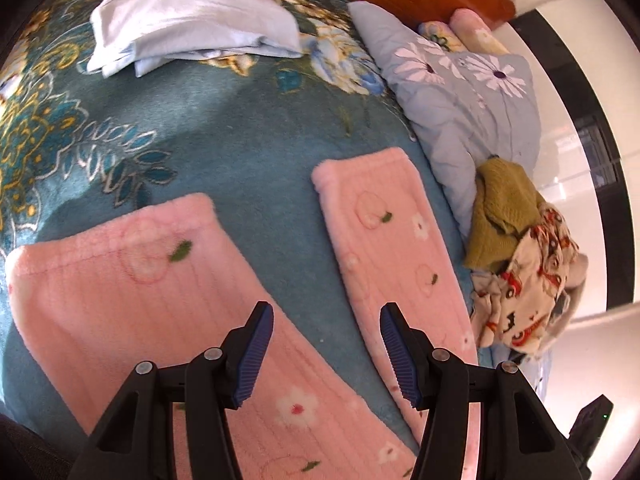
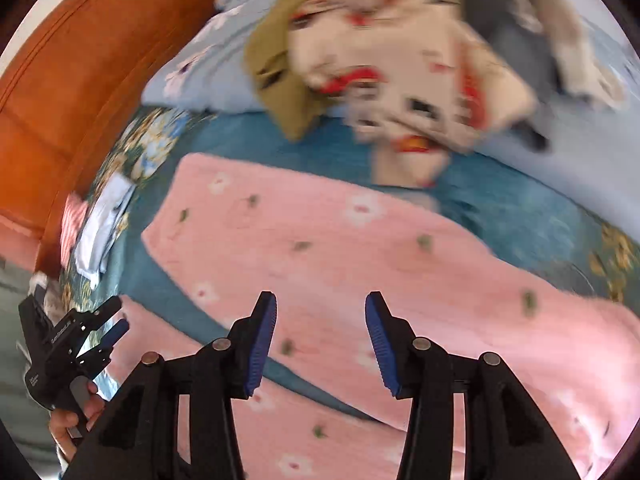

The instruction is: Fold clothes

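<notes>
Both pairs of fingers are held apart, and nothing is seen between the blue pads of either. The left gripper (image 1: 326, 354) hangs over the gap between the two legs of the pink pyjama trousers (image 1: 132, 280), its jaws partly spread and clear of the cloth. The right gripper (image 2: 320, 344) is likewise empty, its jaws standing apart above the same trousers (image 2: 360, 248); whether its pads brush the fleece cannot be told, since the right wrist view is smeared by motion.

The trousers are spread flat on the teal floral blanket (image 1: 224, 128), legs splayed in a V with the cuffs pointing away from the person. A folded pale blue garment (image 1: 192, 28) lies farther up the bed, and a heap of unfolded clothes (image 1: 520, 256) is piled against the grey floral pillow (image 1: 464, 92).

The step in hand is judged to be the lengthwise fold, one leg laid over the other. It would be done best if one leg were pinched at cuff and at waist, through both layers, and carried across low so that the fleece is not dragged or bunched. Edges should be matched before release, and the seam smoothed flat afterwards.
</notes>
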